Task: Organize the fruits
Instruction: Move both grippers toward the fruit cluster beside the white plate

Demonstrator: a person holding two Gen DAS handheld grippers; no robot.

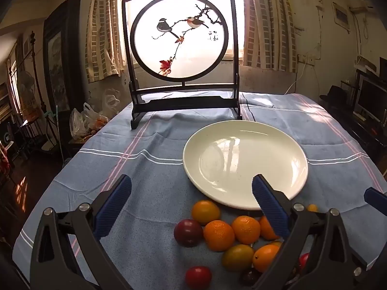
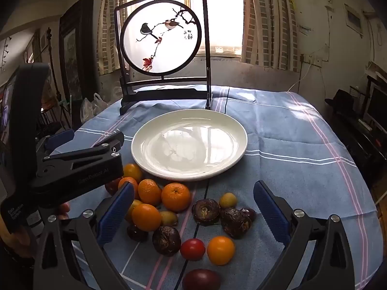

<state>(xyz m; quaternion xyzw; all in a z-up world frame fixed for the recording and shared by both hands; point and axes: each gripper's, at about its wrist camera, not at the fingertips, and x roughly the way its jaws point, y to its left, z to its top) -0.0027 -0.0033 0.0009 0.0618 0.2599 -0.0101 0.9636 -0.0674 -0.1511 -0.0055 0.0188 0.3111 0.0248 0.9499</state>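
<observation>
A heap of fruit lies on the blue striped cloth in front of an empty white plate (image 1: 241, 159) (image 2: 188, 145). It holds mandarins (image 1: 219, 235) (image 2: 176, 197), a dark plum (image 1: 188, 232), red tomatoes (image 1: 198, 276) (image 2: 192, 249), an orange tomato (image 2: 220, 250) and dark brown knobbly fruits (image 2: 205, 211). My left gripper (image 1: 191, 178) (image 2: 94, 136) hangs open above the heap's left part, with nothing between its blue pads. On the heap's near side my right gripper (image 2: 193, 186) is open too, above the fruit, holding nothing. Its blue tip (image 1: 376, 199) shows at the right edge.
A black-framed round screen with painted birds (image 1: 180, 48) (image 2: 160, 41) stands at the back of the table, close behind the plate. A dark cable (image 1: 249, 111) runs past its right foot. Plastic bags (image 1: 84, 123) sit beyond the left table edge. A hand (image 2: 63, 211) grips the left tool.
</observation>
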